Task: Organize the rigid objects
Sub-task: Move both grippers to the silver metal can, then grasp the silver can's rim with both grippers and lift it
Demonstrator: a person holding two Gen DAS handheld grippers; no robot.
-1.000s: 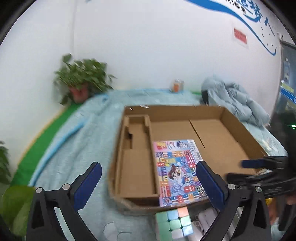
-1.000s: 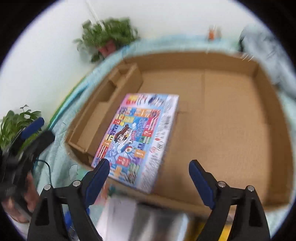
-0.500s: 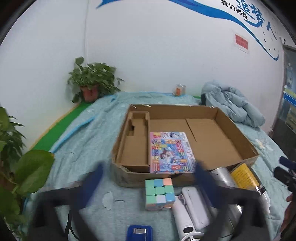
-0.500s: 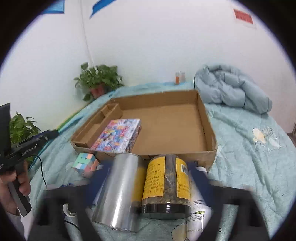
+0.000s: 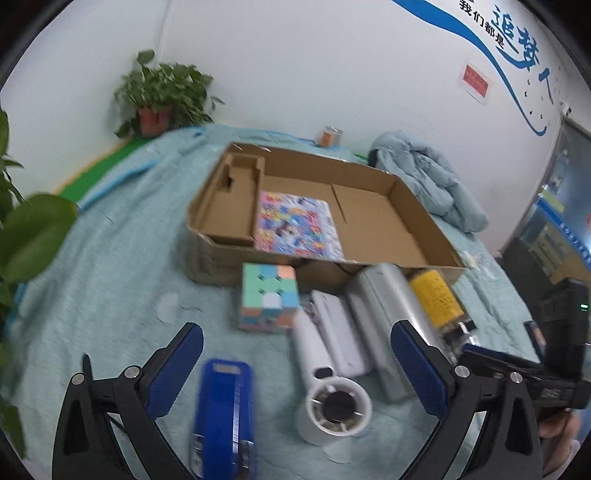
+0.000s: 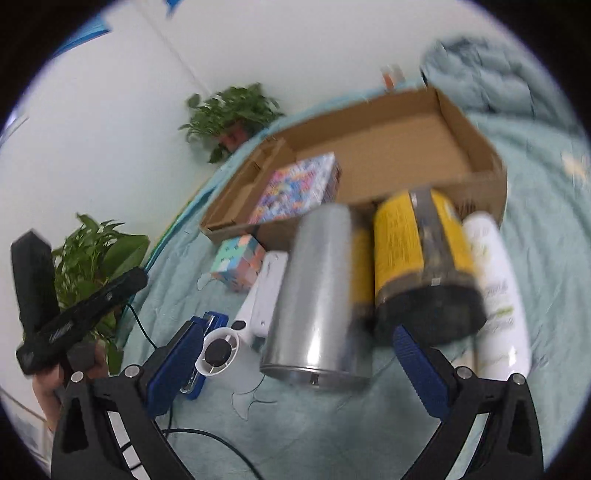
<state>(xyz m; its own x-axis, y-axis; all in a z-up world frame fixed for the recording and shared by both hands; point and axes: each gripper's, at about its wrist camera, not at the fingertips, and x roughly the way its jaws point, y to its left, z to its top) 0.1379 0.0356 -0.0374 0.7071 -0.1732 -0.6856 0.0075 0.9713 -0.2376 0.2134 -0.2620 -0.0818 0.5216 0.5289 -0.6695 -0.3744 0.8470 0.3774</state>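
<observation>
On the white wall [image 5: 332, 74], blue Chinese characters [image 5: 517, 33] read partly "我们都是".

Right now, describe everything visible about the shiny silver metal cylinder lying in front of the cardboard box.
The shiny silver metal cylinder lies on its side on the teal bedspread, one end toward the cardboard box, its flat rimmed end facing the camera. The surface looks smooth, reflective and unlabelled. A yellow-labelled jar lies alongside on one flank, a white handheld fan on the other. No tool touches it.
</observation>
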